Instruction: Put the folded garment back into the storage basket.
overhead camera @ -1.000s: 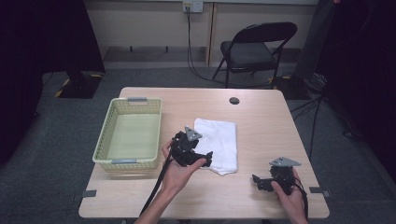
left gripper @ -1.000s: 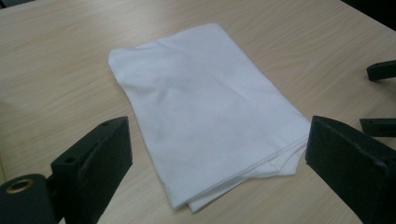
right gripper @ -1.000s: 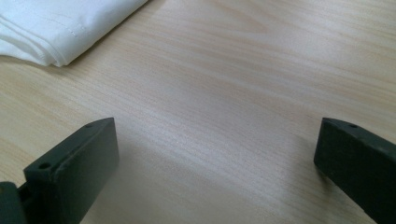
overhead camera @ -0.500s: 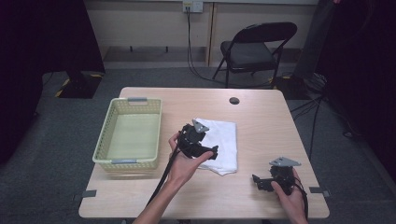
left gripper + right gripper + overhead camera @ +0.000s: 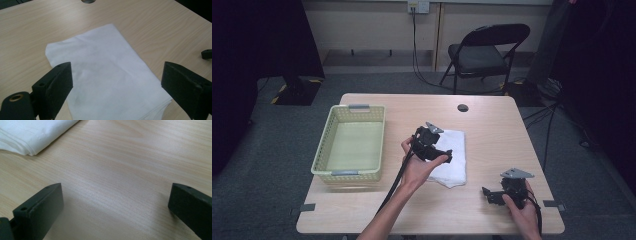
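- High view: the left gripper (image 5: pixel 438 150) is hovering over the folded white cloth (image 5: pixel 453 165); the right gripper (image 5: pixel 490 192) is resting well apart from it.
- Left gripper view: jaws are standing spread, the cloth (image 5: pixel 107 75) lying below and between them.
- Right gripper view: jaws are gaping wide over bare table (image 5: pixel 120 182), the cloth (image 5: pixel 32 135) lying ahead, beyond the near jaw.

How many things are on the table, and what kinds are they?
White folded cloth: 1
Yellow-green basket: 1
Black tool held in a hand: 2, the left tool over the cloth and the right tool near the table's front edge
Total: 4
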Tool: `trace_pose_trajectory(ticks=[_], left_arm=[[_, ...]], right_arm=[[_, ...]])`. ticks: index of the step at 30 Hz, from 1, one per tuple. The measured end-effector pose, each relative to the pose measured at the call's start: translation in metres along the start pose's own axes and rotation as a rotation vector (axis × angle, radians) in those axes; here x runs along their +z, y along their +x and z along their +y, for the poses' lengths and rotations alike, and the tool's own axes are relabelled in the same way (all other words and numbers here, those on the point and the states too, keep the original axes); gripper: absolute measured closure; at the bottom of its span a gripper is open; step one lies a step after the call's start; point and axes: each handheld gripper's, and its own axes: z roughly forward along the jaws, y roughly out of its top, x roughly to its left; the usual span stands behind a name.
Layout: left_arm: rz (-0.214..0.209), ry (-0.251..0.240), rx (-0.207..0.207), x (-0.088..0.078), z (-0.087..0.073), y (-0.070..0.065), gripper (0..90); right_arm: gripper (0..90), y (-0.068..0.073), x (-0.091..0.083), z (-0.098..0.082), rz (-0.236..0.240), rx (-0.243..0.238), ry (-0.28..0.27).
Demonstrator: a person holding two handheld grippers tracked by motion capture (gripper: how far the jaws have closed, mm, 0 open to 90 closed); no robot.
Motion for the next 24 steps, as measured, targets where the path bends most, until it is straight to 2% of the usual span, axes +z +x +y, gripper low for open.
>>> trace_pose_trajectory(ticks=[2, 5, 9, 14, 15, 24], left_arm=[[0.003, -0.002, -0.003, 0.002, 0.001, 0.000, 10.7], [-0.004, 0.001, -0.033, 0.010, 0.002, 0.003, 10.6], [0.008, 0.019, -0.040, 0.021, 0.002, 0.005, 10.5], [0.003, 0.036, -0.053, 0.032, -0.001, 0.004, 12.3], [0.016, 0.043, -0.047, 0.036, -0.003, 0.002, 12.0], [0.021, 0.050, -0.067, 0.053, -0.004, -0.002, 11.7]], right_arm=[[0.0, 0.000, 0.000, 0.000, 0.000, 0.000, 0.000], [0.0, 0.000, 0.000, 0.000, 0.000, 0.000, 0.000], [0.0, 0.000, 0.000, 0.000, 0.000, 0.000, 0.000], [0.0, 0.000, 0.000, 0.000, 0.000, 0.000, 0.000], [0.0, 0.000, 0.000, 0.000, 0.000, 0.000, 0.000], [0.0, 0.000, 0.000, 0.000, 0.000, 0.000, 0.000]])
